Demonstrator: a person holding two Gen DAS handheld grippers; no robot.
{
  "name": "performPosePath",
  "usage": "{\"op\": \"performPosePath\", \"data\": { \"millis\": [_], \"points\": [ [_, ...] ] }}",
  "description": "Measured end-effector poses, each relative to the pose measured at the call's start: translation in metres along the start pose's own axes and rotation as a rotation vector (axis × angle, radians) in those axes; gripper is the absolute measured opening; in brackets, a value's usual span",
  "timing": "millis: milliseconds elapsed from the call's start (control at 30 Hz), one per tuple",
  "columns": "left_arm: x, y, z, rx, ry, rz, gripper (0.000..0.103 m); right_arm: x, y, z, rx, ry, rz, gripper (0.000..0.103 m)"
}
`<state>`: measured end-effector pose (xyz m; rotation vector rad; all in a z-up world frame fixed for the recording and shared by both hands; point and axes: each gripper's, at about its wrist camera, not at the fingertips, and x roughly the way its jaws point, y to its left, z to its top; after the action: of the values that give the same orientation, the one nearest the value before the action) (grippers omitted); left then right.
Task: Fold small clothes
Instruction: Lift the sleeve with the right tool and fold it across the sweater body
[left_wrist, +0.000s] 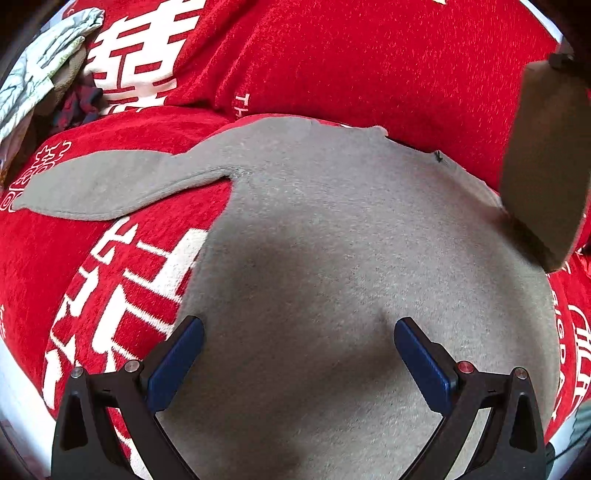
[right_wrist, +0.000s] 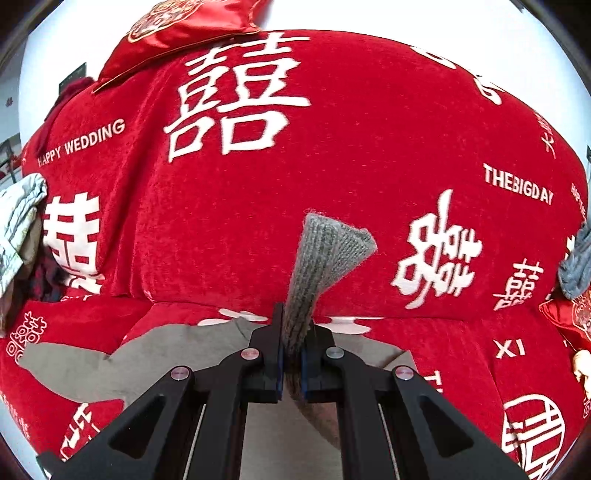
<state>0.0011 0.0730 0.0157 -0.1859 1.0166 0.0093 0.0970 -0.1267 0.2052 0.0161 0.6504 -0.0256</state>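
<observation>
A small grey knit sweater (left_wrist: 332, 236) lies flat on a red sofa cover. Its left sleeve (left_wrist: 110, 181) stretches out to the left. My left gripper (left_wrist: 299, 332) is open and empty just above the sweater's body. My right gripper (right_wrist: 293, 332) is shut on the ribbed cuff of the right sleeve (right_wrist: 325, 254) and holds it lifted above the sweater. That lifted sleeve shows at the right edge of the left wrist view (left_wrist: 543, 162). The sweater's body and left sleeve (right_wrist: 122, 358) lie below the right gripper.
The red sofa cover (right_wrist: 332, 140) with white characters covers seat and backrest. A pile of pale and dark clothes (left_wrist: 40, 77) lies at the far left. A grey knit item (right_wrist: 576, 262) and a red cushion (right_wrist: 569, 317) sit at the right edge.
</observation>
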Motion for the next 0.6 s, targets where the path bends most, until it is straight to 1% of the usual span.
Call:
{"op": "performPosePath", "data": {
  "millis": [167, 267, 467, 600],
  "points": [
    [-0.007, 0.009, -0.001, -0.008, -0.003, -0.013, 0.103, 0.007, 0.026, 0.001, 0.011, -0.01, 0.03, 0.007],
    [-0.012, 0.017, 0.0, -0.016, -0.007, -0.014, 0.103, 0.017, 0.048, -0.007, 0.001, 0.008, 0.052, 0.007],
    [-0.024, 0.04, 0.003, -0.051, -0.027, -0.01, 0.103, 0.038, 0.086, -0.03, -0.027, 0.062, 0.092, 0.007],
    [-0.023, 0.053, 0.003, -0.068, -0.024, 0.003, 0.103, 0.055, 0.115, -0.053, -0.065, 0.114, 0.124, 0.007]
  ]
}}
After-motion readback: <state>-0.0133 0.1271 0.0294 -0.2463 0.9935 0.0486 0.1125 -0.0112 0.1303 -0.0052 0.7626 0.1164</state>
